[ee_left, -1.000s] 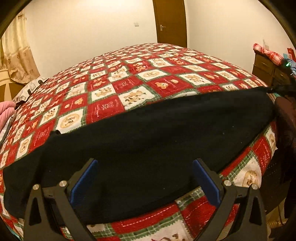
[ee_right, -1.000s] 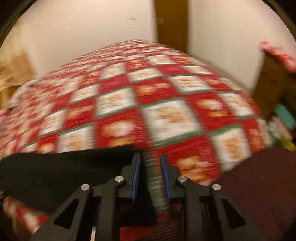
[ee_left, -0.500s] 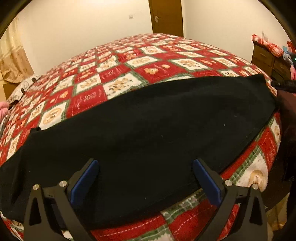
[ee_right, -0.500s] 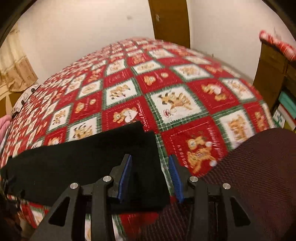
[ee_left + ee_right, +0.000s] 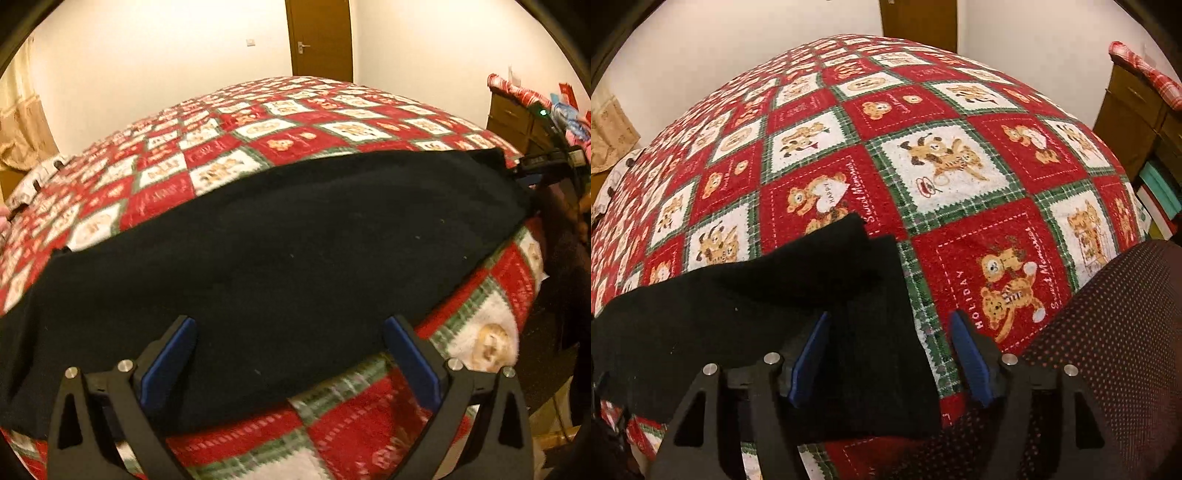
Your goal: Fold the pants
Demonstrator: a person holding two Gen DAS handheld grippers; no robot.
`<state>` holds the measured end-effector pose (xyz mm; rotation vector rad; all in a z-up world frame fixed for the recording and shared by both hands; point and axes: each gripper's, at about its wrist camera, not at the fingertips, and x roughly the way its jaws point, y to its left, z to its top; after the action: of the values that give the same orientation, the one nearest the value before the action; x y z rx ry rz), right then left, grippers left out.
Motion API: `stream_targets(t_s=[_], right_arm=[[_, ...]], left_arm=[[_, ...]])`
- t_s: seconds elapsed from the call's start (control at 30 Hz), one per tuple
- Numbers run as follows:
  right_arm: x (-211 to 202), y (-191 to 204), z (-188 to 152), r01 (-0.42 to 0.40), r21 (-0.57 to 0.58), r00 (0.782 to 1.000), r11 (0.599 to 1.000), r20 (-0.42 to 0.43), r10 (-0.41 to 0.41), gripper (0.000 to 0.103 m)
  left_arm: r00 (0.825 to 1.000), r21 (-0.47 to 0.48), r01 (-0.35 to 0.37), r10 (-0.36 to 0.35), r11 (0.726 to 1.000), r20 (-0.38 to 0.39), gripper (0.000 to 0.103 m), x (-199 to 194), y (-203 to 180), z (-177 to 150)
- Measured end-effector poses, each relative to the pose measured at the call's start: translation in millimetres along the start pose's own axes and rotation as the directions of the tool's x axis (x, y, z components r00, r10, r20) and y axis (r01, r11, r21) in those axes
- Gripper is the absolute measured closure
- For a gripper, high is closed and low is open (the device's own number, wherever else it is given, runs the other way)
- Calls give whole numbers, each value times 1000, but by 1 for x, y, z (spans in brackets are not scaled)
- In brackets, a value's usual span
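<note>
Black pants (image 5: 280, 251) lie flat along the near edge of a bed with a red, white and green bear-print quilt (image 5: 280, 122). My left gripper (image 5: 290, 332) is open and empty, hovering over the pants' near edge. In the right wrist view the pants' end (image 5: 798, 295) lies on the quilt (image 5: 942, 158), its two cuffs slightly offset. My right gripper (image 5: 890, 328) is open over that end and holds nothing. The right gripper also shows at the far right of the left wrist view (image 5: 535, 168), beside the pants' end.
A brown door (image 5: 319, 37) is behind the bed. A wooden dresser (image 5: 513, 114) with clutter stands at the right. A curtain (image 5: 18, 129) hangs at the left. A dark red-dotted garment (image 5: 1108, 350) fills the lower right of the right wrist view.
My right gripper has opened and let go of the pants' end, which now lies on the quilt. The left gripper stayed open and shifted slightly over the pants.
</note>
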<state>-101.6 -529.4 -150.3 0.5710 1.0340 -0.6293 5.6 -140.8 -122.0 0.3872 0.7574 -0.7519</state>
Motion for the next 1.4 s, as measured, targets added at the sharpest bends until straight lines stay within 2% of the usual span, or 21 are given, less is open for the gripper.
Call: stream_targets(t_s=[0.07,0.1,0.17,0.23,0.3,0.4,0.47,0.57,0.6,0.73,0.8,0.83,0.87,0.97,1.0,1.03,1.07,1.17,1.27,1.33,1.4], right_arm=[[-5,1,1,67,37,997,997,27,-68,34],[-19,4,-3,181,63,978,981,92,-187,34],[-47,16,-10,265,67,937,962,219,-273,34],[-78,42,-23,213,-4,916,977,350,-198,34],[-92,72,-37,132,-112,918,985,388,-79,34],[-95,125,-55,-19,-297,935,955,333,122,34],[-96,167,-68,-97,-388,927,916,300,225,34],[-95,217,-80,-205,-458,906,865,246,345,34],[-94,236,-83,-236,-478,896,846,229,380,34],[-88,318,-95,-305,-568,864,764,172,473,34],[-84,352,-99,-310,-606,852,732,165,497,34],[-81,370,-103,-310,-629,851,713,152,503,34],[-76,386,-108,-308,-653,855,692,130,503,34],[-42,413,-122,-236,-702,908,672,86,409,34],[-28,410,-125,-209,-701,933,681,67,355,33],[-28,396,-126,-246,-686,904,684,91,417,33],[-27,390,-124,-249,-681,909,689,82,409,33],[-29,371,-118,-246,-666,918,704,73,389,33],[-29,358,-119,-240,-655,919,717,85,385,33],[-28,362,-119,-229,-652,921,723,95,377,31],[-28,363,-121,-219,-654,923,724,103,372,29]], left_arm=[[1000,53,-4,5,999,-7,0,-1,-8,-5],[1000,109,-16,17,994,-1,0,-4,-14,-9],[1000,154,17,-19,988,11,0,-14,-17,-12],[998,153,27,-36,988,56,0,-29,-9,-14],[994,108,26,-37,994,102,0,-44,9,-12],[985,-38,-30,36,999,168,0,-63,61,-5],[975,-144,-109,134,984,179,0,-70,100,-3],[938,-258,-288,326,922,119,0,-75,154,-4],[908,-296,-378,414,877,68,0,-75,181,-4],[840,-408,-507,541,759,-40,0,-71,255,-16],[824,-470,-529,559,707,-87,0,-68,285,-26],[810,-508,-546,574,666,-119,0,-64,303,-32],[805,-528,-553,578,645,-137,1,-62,310,-37],[791,-579,-585,556,567,-255,0,-35,341,-58],[803,-611,-561,547,559,-237,0,-35,344,-63],[811,-644,-542,538,539,-232,0,-35,351,-68],[812,-656,-541,530,527,-244,0,-33,356,-69],[775,-652,-592,558,474,-297,0,-25,367,-64],[762,-677,-606,547,418,-346,0,-25,384,-63],[748,-640,-636,547,431,-375,0,-20,388,-56],[764,-630,-627,520,458,-383,0,-21,393,-54]])
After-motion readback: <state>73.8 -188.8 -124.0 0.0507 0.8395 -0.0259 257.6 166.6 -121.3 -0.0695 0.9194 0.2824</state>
